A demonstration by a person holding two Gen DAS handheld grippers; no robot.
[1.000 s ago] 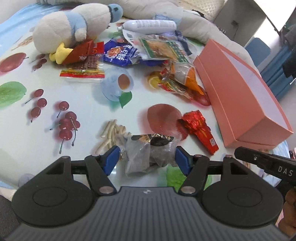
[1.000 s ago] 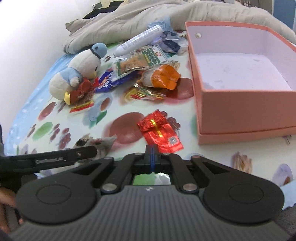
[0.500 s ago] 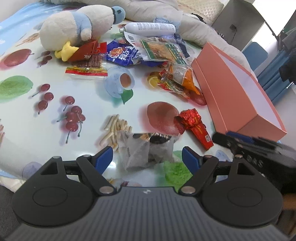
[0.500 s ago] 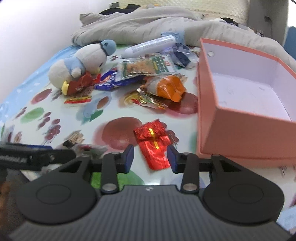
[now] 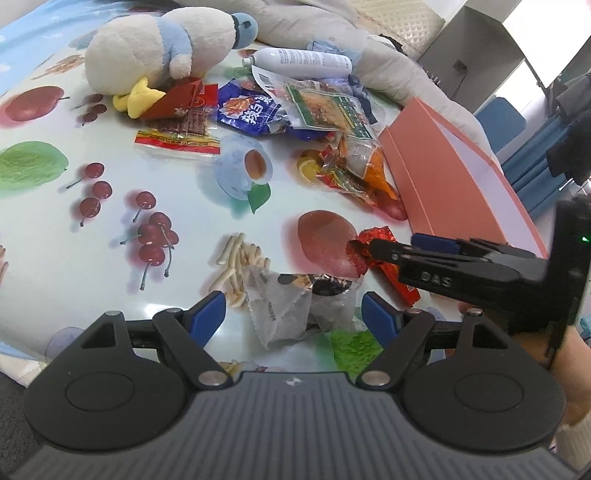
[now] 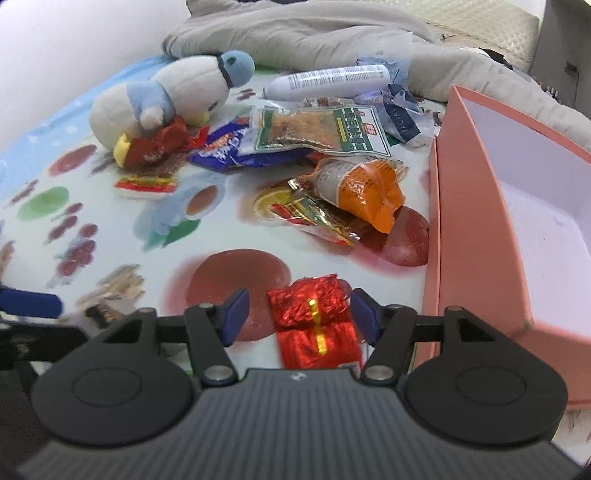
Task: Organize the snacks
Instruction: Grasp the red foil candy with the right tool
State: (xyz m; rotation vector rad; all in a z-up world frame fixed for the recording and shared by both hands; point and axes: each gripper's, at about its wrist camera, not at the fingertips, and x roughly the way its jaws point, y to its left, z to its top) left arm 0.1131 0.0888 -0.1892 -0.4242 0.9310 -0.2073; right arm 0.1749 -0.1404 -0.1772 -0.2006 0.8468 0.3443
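My left gripper [image 5: 293, 314] is open, its blue pads on either side of a clear grey snack bag [image 5: 295, 306] that lies on the tablecloth. My right gripper [image 6: 299, 314] is open around a red foil snack pack [image 6: 314, 325], which lies flat between the pads. In the left wrist view the right gripper [image 5: 406, 251] reaches over that red pack [image 5: 364, 247]. The pink box [image 6: 476, 229] stands open just right of the red pack, its white inside empty where visible. More snack packs lie further back: an orange one [image 6: 369, 192], a green-edged one [image 6: 325, 129], a blue one [image 5: 251, 114].
A white and blue plush toy [image 5: 162, 44] lies at the back left on a red pack [image 5: 177, 101]. A white spray bottle [image 6: 328, 79] and a grey blanket [image 6: 332, 33] lie behind the snacks. The fruit-print tablecloth [image 5: 74, 229] covers the table.
My left gripper opened and let go of the clear grey bag. My right gripper opened and moved forward over the red foil pack, which now lies between its pads.
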